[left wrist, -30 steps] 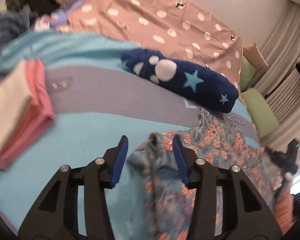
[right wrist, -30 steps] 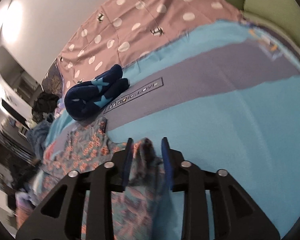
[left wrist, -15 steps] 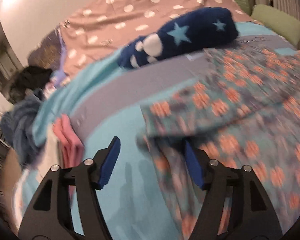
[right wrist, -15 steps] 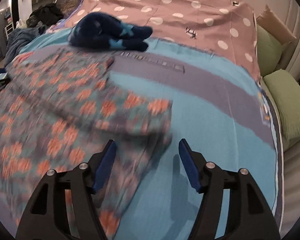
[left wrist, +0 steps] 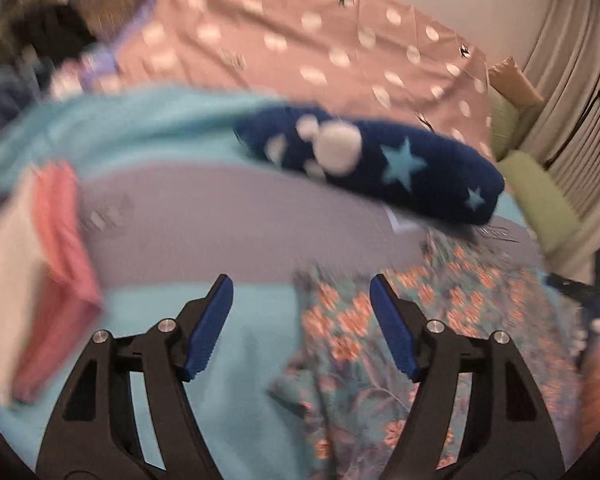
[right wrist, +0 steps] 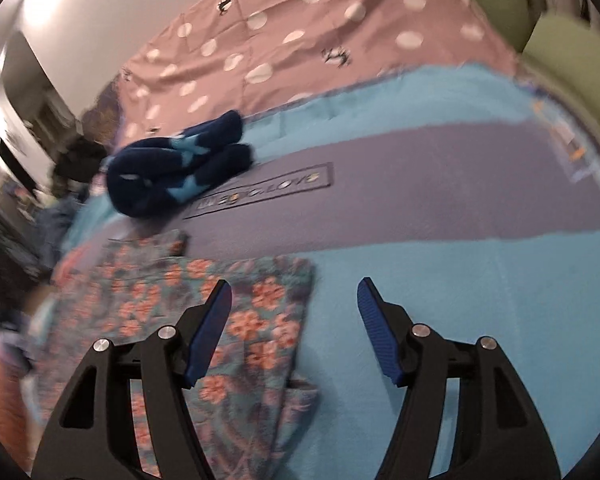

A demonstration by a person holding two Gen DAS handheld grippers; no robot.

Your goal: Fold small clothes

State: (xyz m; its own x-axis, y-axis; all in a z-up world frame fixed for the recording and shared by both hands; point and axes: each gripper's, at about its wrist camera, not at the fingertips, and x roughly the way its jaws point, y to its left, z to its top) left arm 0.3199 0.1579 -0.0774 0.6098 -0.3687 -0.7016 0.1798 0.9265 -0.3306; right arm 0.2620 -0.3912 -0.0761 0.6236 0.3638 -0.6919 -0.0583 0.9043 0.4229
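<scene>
so, left gripper (left wrist: pixel 301 312): jaws spread wide, having just been opening; nothing pinched. the blue pads stand clear above the cloth, with the garment's left edge showing in the gap between them.
right gripper (right wrist: pixel 294 312): jaws spread wide too, after opening within the last second; nothing pinched. the garment's right edge lies below the gap, nearer the left pad.
floral garment (left wrist: pixel 380 344): teal cloth with orange flowers, lying flat on the blanket; a folded-over layer shows along its upper part in the right wrist view (right wrist: pixel 204 304). it lies free of both grippers.
blanket (left wrist: pixel 236 360): light blue with a broad grey band across the middle; lettering on the band is too blurred to read.
navy plush bundle (left wrist: pixel 372 164): dark blue with pale stars and white spots, resting on the blanket beyond the garment, apart from it.
folded stack (left wrist: pixel 56 264): a pink piece and a cream piece, at the left of the left wrist view, well apart from the floral garment.
polka-dot sheet (left wrist: pixel 320 48): dusty pink with white dots, behind the blanket.
green cushions (right wrist: pixel 572 48): at the far right edge of the bed.
sharpness: both views are motion-blurred.
</scene>
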